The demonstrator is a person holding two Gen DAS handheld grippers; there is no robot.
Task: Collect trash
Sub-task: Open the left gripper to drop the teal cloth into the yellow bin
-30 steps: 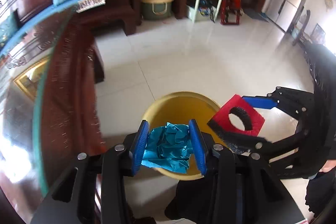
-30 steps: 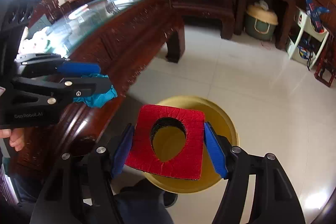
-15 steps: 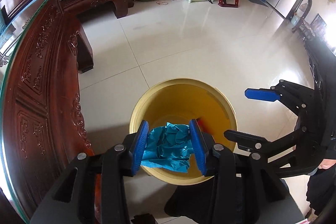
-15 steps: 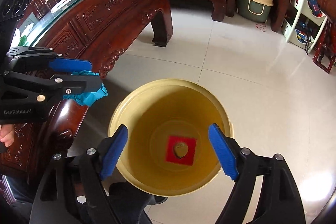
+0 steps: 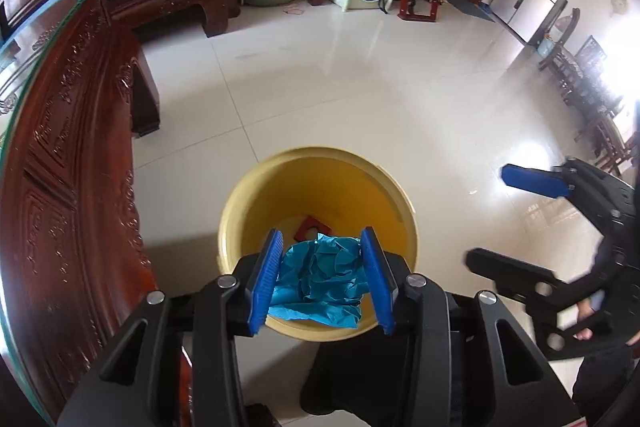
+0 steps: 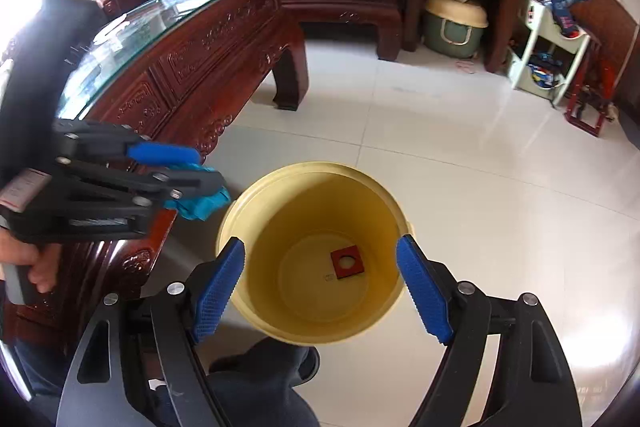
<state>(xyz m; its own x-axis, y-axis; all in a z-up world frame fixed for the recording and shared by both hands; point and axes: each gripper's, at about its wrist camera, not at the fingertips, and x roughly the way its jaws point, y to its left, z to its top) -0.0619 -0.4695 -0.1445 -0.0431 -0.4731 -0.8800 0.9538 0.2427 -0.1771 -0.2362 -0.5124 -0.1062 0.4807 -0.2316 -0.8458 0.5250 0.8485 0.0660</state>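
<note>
Since a second ago the red square piece (image 6: 348, 261) has left the right gripper (image 6: 320, 289), whose jaws now gape empty over the yellow bucket (image 6: 240, 211); it lies flat on the bucket floor. Beside it, the left gripper (image 5: 322, 279) pinches a crumpled blue paper wad (image 5: 318, 281) just above the near rim, so the drop lies straight down and slightly forward.
</note>
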